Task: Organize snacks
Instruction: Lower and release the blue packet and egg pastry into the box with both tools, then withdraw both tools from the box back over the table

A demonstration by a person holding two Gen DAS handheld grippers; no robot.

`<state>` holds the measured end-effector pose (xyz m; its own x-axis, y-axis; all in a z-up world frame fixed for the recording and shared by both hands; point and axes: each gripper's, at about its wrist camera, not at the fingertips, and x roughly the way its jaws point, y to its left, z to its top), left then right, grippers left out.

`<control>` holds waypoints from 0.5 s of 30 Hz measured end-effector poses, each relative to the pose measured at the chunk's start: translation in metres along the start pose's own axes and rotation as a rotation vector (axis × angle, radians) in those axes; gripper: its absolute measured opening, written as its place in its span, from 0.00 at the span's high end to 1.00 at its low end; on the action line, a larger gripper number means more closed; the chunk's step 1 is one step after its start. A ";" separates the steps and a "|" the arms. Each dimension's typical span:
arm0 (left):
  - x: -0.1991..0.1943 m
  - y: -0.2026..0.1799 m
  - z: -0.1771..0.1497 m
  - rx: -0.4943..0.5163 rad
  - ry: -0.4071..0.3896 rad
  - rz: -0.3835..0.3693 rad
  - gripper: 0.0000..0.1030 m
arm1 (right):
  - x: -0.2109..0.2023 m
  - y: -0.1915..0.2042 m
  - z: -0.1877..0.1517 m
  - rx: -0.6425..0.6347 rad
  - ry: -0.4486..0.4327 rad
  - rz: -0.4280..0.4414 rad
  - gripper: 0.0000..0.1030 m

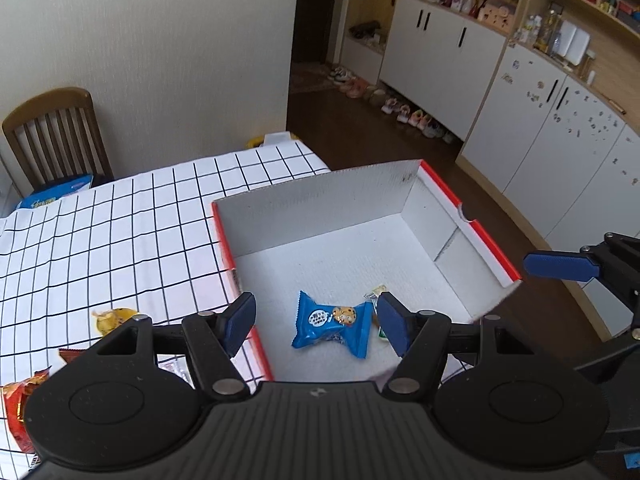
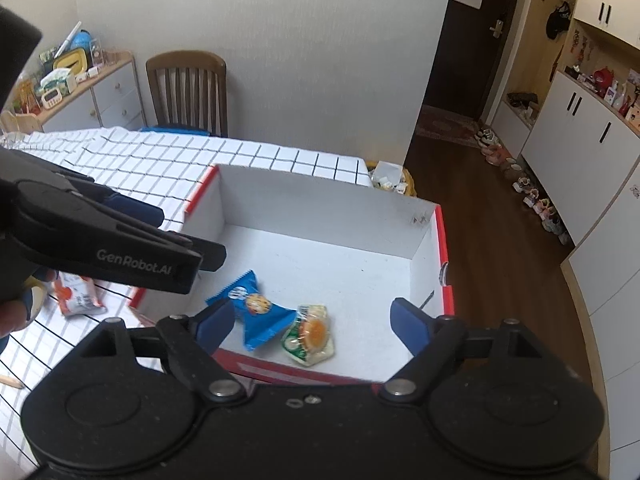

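A white box with red edges (image 1: 320, 196) (image 2: 312, 196) stands at the table's right end. Inside lie a blue cookie packet (image 1: 332, 324) (image 2: 256, 310) and a green-and-yellow packet (image 2: 310, 336), half hidden behind a finger in the left wrist view (image 1: 374, 295). My left gripper (image 1: 316, 322) is open and empty above the blue packet. My right gripper (image 2: 312, 326) is open and empty above the box's near wall. More snacks lie on the checked tablecloth: a yellow one (image 1: 112, 318), red ones (image 1: 20, 400), an orange-white packet (image 2: 78, 294).
The table (image 1: 120, 220) has a white cloth with a black grid. A wooden chair (image 1: 56, 132) (image 2: 188, 88) stands at the far side. The table edge and wooden floor (image 2: 492, 260) lie right of the box. White cabinets line the right wall.
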<state>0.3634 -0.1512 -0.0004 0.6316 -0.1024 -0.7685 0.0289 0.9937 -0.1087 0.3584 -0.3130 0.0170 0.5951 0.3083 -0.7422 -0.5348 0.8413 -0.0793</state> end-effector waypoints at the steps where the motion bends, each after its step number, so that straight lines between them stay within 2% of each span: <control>1: -0.006 0.002 -0.003 0.002 -0.005 -0.005 0.35 | -0.003 0.003 0.000 0.006 -0.005 -0.001 0.17; 15: -0.092 0.042 -0.051 0.020 -0.119 -0.015 0.35 | -0.051 0.051 -0.010 0.079 -0.097 0.004 0.13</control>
<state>0.2675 -0.1022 0.0336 0.7184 -0.1118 -0.6865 0.0534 0.9929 -0.1059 0.2948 -0.2906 0.0443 0.6503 0.3497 -0.6745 -0.4907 0.8711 -0.0215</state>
